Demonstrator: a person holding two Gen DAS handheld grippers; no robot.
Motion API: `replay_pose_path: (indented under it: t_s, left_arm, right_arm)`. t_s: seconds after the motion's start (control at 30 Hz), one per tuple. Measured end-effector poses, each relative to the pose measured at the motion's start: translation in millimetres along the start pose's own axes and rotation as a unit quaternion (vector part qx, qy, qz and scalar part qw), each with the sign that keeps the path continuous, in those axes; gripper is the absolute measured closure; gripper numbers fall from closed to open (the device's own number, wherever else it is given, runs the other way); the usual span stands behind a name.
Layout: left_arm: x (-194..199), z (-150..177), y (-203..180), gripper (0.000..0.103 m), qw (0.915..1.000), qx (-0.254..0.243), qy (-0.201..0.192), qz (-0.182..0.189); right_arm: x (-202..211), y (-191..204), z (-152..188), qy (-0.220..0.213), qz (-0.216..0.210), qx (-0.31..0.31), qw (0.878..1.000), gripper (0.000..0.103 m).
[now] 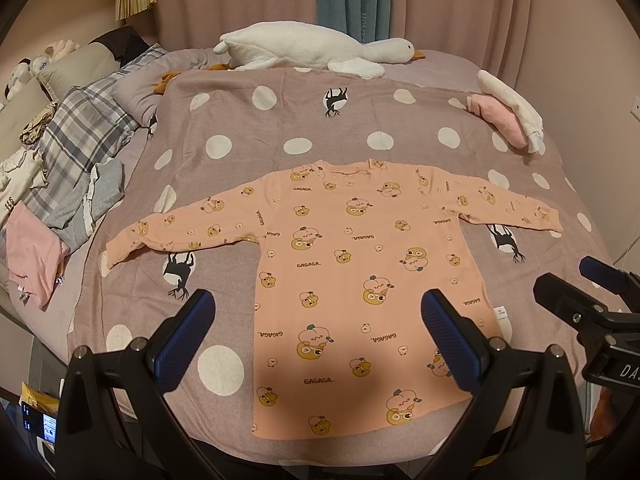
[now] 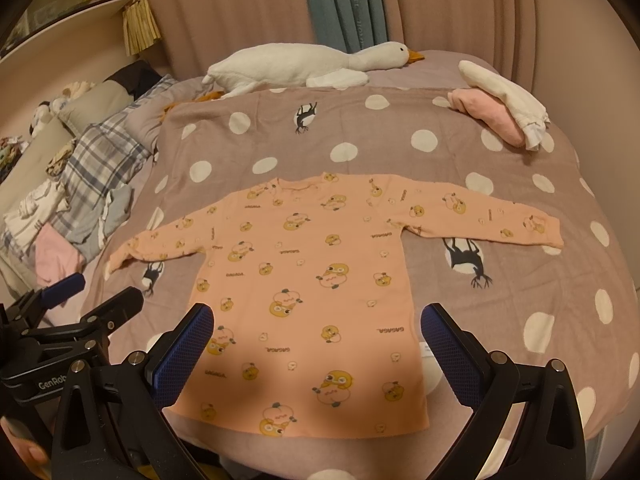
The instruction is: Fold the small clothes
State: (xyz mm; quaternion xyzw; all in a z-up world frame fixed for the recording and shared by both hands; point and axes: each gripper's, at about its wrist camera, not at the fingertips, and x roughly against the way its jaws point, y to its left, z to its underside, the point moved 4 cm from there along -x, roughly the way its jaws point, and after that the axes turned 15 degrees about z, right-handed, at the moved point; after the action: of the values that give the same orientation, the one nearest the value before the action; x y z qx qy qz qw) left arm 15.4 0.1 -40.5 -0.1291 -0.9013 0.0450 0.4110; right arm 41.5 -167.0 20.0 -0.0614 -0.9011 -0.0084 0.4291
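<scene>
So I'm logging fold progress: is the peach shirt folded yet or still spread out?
Spread out. The peach shirt lies flat on the dotted blanket, both sleeves stretched sideways, no folds.

Your two wrist cameras both look forward from the near edge of the bed (image 1: 120, 320), angled down across it towards the curtains (image 2: 460, 8). Your left view sits slightly left, your right view slightly right. Both hover close above the shirt (image 1: 360, 280) and share it, the goose (image 2: 296, 64) and the blanket (image 2: 400, 128).
</scene>
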Motion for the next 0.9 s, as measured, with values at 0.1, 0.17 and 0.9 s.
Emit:
replay_pose_path:
  t_s: [0.1, 0.17, 0.9]
  left_arm:
    - [-4, 2, -2, 0.0, 0.9999, 0.001, 0.004, 0.014]
    - [-9, 2, -1, 0.0, 0.9997, 0.005, 0.005, 0.025]
    - [-117, -2, 54, 0.0, 0.9423, 0.194, 0.013, 0.272]
  right_arm:
    - [-1, -1, 0, 0.0, -0.002, -0.003, 1.0, 0.001]
    - [-1, 4, 2, -0.001, -0.018, -0.015, 1.0, 0.001]
    - [-159, -200, 38, 0.042, -0.105, -0.395, 0.912, 0.001]
